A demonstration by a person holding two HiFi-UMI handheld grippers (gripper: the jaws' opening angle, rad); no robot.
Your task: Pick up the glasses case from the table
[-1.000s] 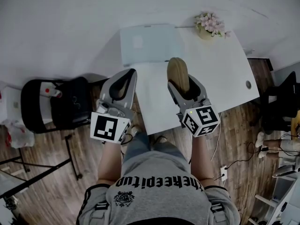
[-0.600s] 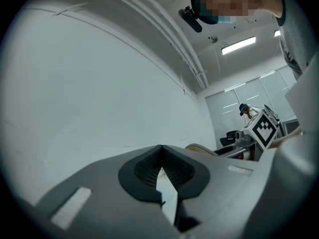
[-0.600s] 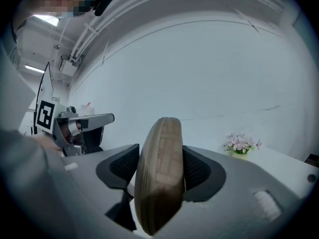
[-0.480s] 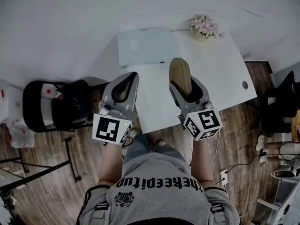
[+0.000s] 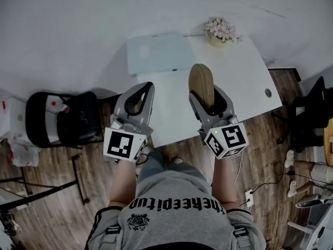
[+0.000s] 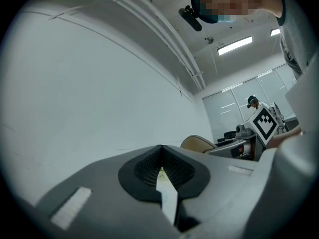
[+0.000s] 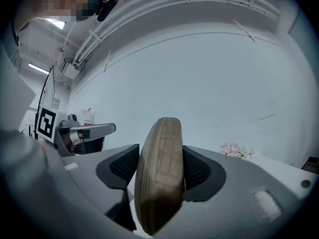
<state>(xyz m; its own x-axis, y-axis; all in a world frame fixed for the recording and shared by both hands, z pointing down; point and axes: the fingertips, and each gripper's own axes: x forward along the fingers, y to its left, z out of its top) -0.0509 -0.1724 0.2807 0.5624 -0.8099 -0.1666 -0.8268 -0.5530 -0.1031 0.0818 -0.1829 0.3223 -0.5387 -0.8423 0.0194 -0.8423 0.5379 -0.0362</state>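
A tan wood-patterned glasses case [image 5: 202, 83] [image 7: 159, 171] stands on edge between the jaws of my right gripper [image 5: 206, 95] [image 7: 160, 169], which is shut on it and holds it above the white table [image 5: 244, 82]. My left gripper [image 5: 139, 95] [image 6: 160, 167] hovers over the table's left front edge, its jaws shut together with nothing between them. In the left gripper view the case [image 6: 199, 143] and the right gripper's marker cube [image 6: 263, 124] show at the right.
A pale blue closed laptop [image 5: 158, 52] lies at the table's back left. A pot of pink flowers [image 5: 220, 31] [image 7: 237, 151] stands at the back edge. A black chair [image 5: 62, 119] sits left of the table; wooden floor and cables lie to the right.
The table and laptop have drifted slightly left and up in the head view. Both grippers keep their poses, the case still held in the right one.
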